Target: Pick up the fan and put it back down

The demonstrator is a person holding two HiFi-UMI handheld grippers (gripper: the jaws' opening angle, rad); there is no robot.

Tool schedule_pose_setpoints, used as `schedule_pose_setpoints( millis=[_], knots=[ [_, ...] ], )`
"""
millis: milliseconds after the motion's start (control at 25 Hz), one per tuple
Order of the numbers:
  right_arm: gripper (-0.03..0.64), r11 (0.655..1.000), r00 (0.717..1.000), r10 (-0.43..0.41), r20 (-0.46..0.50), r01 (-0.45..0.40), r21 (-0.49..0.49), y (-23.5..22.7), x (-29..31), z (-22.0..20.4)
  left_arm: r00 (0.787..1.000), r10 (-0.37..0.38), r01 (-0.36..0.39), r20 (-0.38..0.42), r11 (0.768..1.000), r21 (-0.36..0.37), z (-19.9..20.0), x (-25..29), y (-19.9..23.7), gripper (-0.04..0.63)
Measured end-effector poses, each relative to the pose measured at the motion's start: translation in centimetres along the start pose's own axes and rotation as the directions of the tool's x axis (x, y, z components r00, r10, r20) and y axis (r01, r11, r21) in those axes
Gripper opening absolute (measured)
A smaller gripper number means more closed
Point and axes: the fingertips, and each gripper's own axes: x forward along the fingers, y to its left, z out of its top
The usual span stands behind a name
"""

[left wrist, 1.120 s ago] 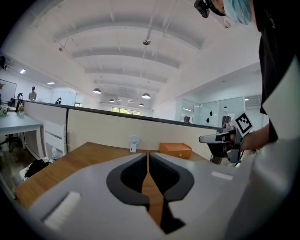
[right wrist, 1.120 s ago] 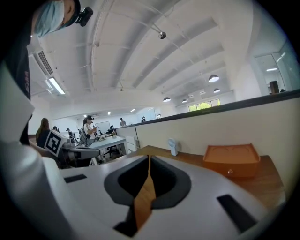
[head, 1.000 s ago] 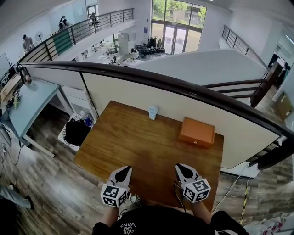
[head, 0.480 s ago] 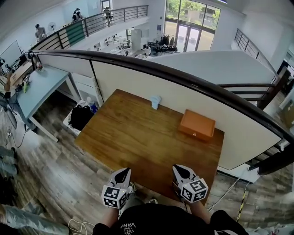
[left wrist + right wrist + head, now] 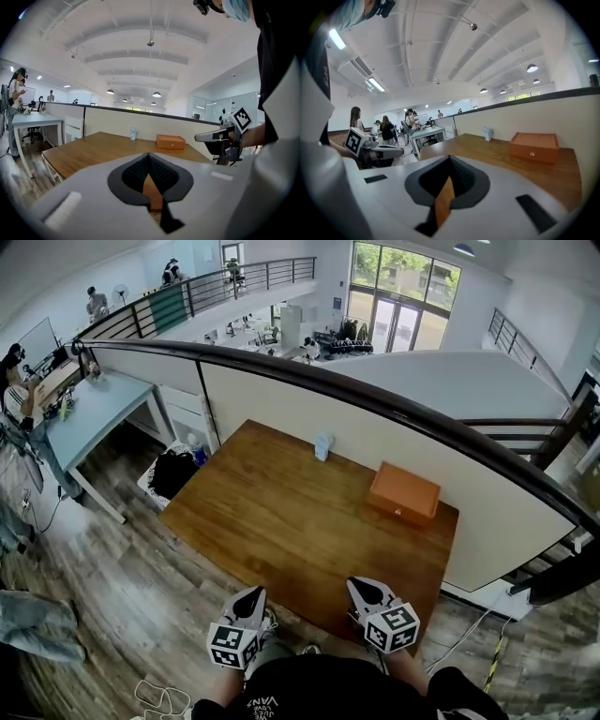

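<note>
- Brown wooden table (image 5: pixel 272 521) spreads ahead on a railed upper floor.
- At its near edge, the left gripper (image 5: pixel 251 594) and right gripper (image 5: pixel 362 586) have their jaws pressed together, with nothing between them.
- Farther right lies a flat orange rectangular box (image 5: pixel 404 493).
- At the far edge stands the small pale-blue fan (image 5: pixel 322 446) — upright, by the cream partition wall (image 5: pixel 281 409), well apart from both grippers.

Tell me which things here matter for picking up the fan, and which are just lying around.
For the job: small fan, wooden table, left gripper, right gripper, both shut and empty.
Lying about: orange box, black bag beside the table, pale desk.
</note>
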Motion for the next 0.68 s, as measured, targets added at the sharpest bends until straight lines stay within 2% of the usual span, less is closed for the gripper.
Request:
schedule_pose_setpoints(
  millis=[680],
  knots=[
    [0.012, 0.999, 1.0, 0.02, -0.006, -0.02, -0.038, 0.5, -0.7, -0.3, 1.0, 0.003, -0.003, 0.006, 1.0, 0.004, -0.5, -0.6, -1.3, 0.011]
  ],
)
